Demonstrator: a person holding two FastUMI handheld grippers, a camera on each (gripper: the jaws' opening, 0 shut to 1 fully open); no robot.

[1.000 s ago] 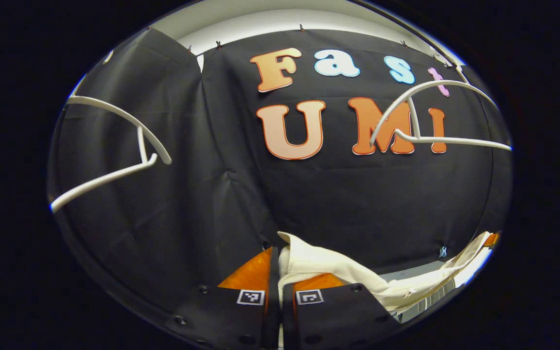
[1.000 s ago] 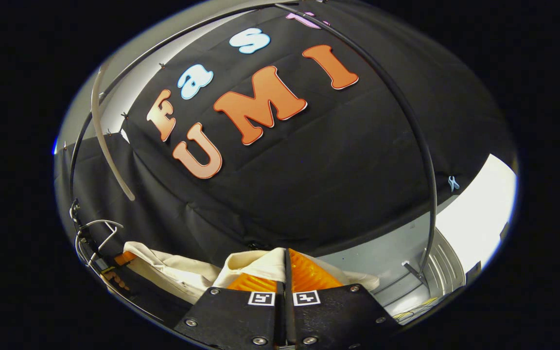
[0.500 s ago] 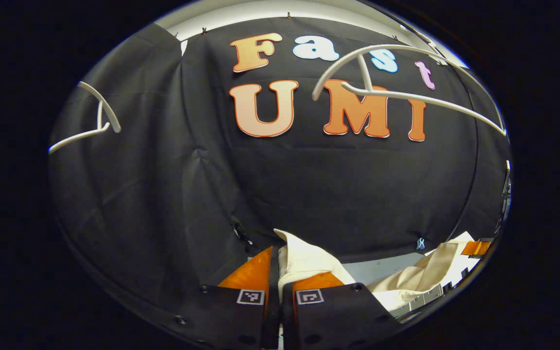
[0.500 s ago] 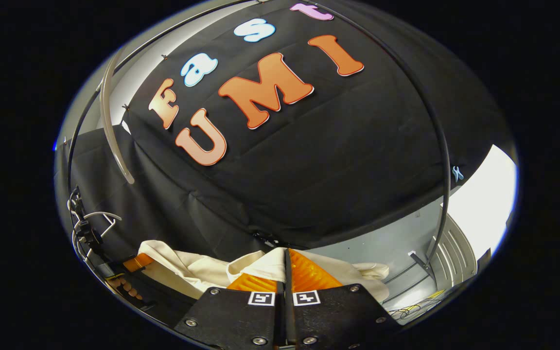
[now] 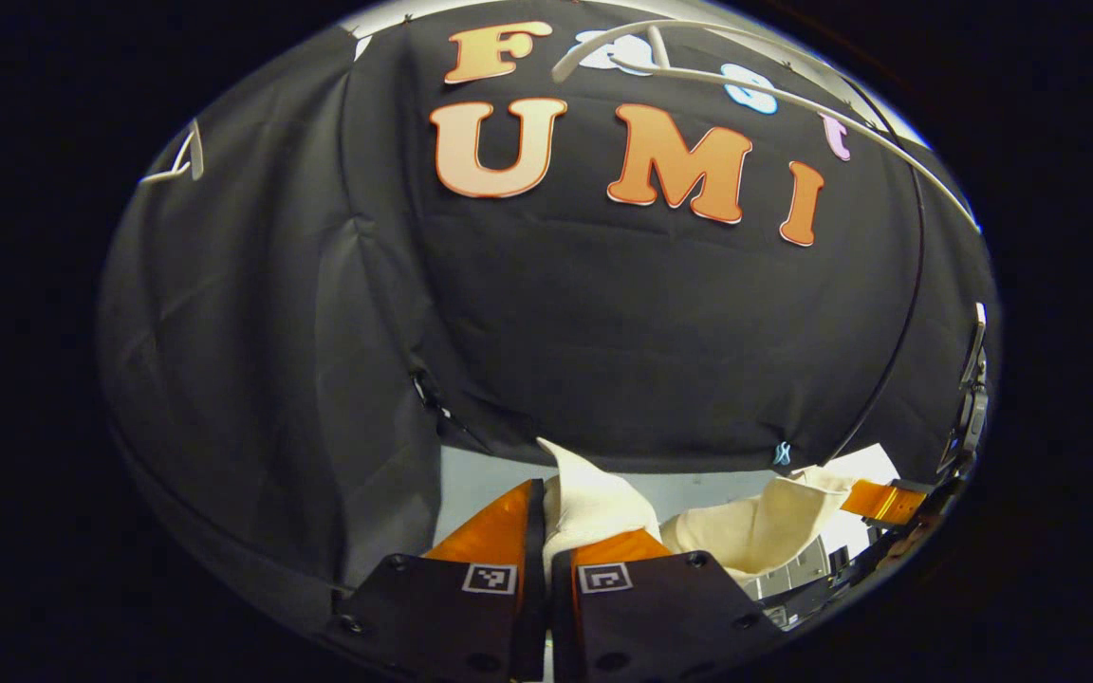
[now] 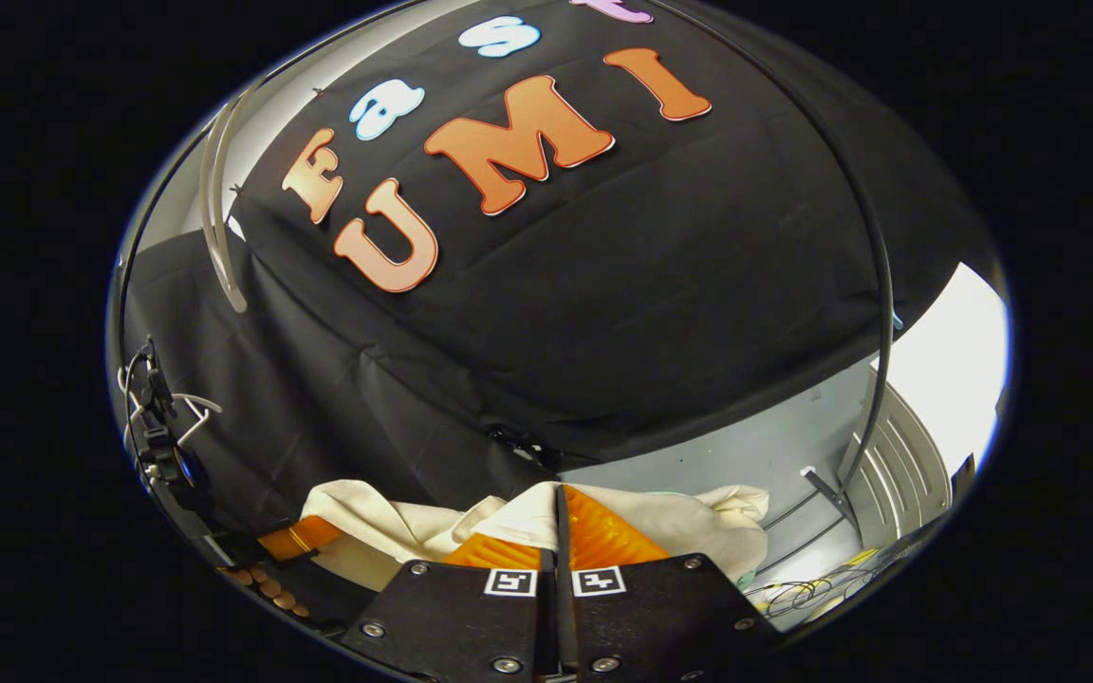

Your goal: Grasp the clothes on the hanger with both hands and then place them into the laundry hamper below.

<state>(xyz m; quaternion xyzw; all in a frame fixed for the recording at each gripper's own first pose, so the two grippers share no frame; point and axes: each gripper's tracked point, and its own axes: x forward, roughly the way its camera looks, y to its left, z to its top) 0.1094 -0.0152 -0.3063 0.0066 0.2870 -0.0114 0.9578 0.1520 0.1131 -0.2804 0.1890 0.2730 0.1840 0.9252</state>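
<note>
- Garment (image 5: 594,498): cream cloth, pinched between the fingers of the left gripper (image 5: 539,531) in the left gripper view; a fold sticks up above the fingertips
- left gripper fingers are closed down on that fold, cloth fills the narrow gap between them
- from there the cloth sags rightward to the other gripper (image 5: 888,501) at the right edge of the left gripper view, where its fingers hold the far end
- right gripper (image 6: 558,531) in the right gripper view: fingers pressed together with cream garment (image 6: 518,517) caught between them, cloth bunching on both sides of the fingers
- cloth on the left side of the right gripper view runs over to the left gripper (image 6: 290,541) at the lower left edge, with the fingertips of the hand (image 6: 262,583) holding it just below
- garment hangs off the hangers, held in the air between the two grippers, in front of the black booth wall
- white hanger (image 5: 765,95) near the top of the left gripper view, bare, well above the cloth; a second white hanger (image 5: 181,166) at the upper left edge
- thin dark rail (image 6: 874,285) curves down the right side of the right gripper view to a grey floor (image 6: 727,455)
- ribbed white hamper (image 6: 898,474) sits at the lower right, beside the foot of the rail, apart from the cloth
- loose cables (image 6: 793,593) lie on the floor near it
</note>
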